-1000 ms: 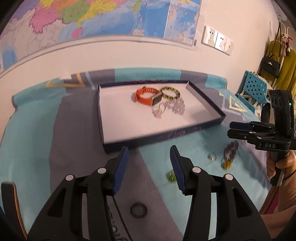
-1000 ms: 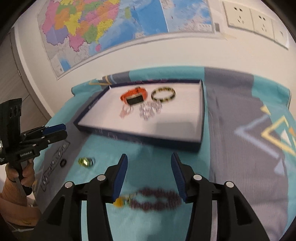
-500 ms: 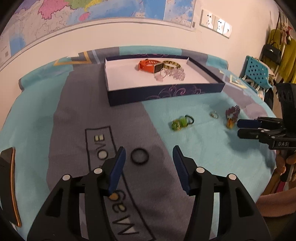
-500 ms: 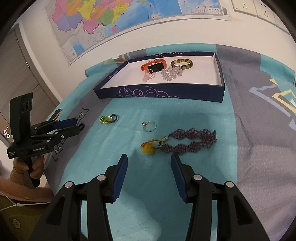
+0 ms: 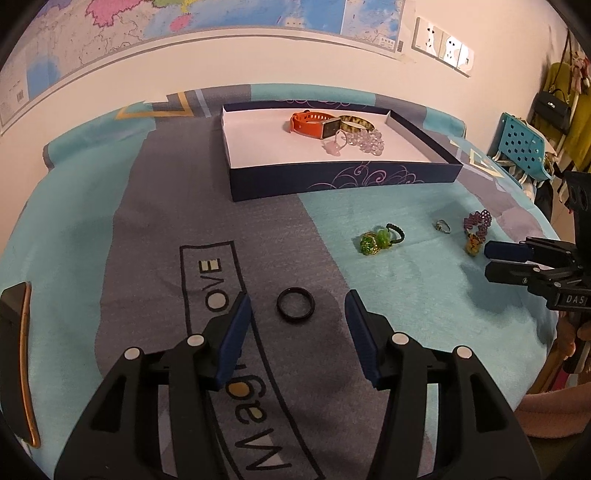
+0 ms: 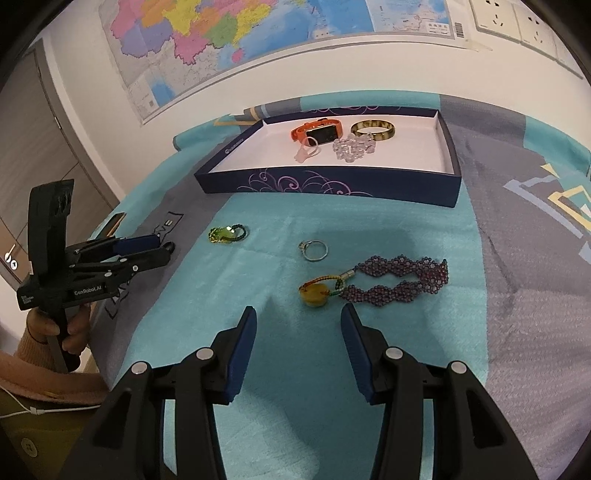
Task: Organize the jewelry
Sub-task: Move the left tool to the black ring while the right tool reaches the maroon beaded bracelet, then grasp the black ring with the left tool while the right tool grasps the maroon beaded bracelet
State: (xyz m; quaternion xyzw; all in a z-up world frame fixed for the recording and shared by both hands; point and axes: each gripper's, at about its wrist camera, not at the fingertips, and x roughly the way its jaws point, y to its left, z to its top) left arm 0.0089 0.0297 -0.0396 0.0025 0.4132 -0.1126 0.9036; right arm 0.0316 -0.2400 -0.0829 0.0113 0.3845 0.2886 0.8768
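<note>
A black ring point(image 5: 296, 306) lies on the grey cloth just beyond my left gripper point(image 5: 297, 315), which stands open around nothing. My right gripper point(image 6: 298, 320) is open too, right behind the purple beaded bracelet point(image 6: 395, 280) with its yellow stone point(image 6: 314, 295). A silver ring point(image 6: 314, 250) and a green jewel ring point(image 6: 226, 233) lie further out on the teal cloth. The dark blue tray point(image 6: 332, 184) at the back holds an orange watch point(image 6: 314, 131), a gold bangle point(image 6: 373, 129), a clear bead bracelet point(image 6: 354, 146) and a pink ring point(image 6: 306, 149).
The table wears a teal and grey cloth point(image 5: 147, 221) and stands against a wall with a map point(image 6: 240, 33). A phone point(image 5: 16, 354) lies at the left edge. A blue chair point(image 5: 524, 144) and hanging bags stand to the right. A hand point(image 6: 55, 328) holds the left gripper.
Both grippers pulled back from the tray and sank toward the cloth. The black ring now lies between the left fingertips, and the purple bracelet sits just ahead of the right ones.
</note>
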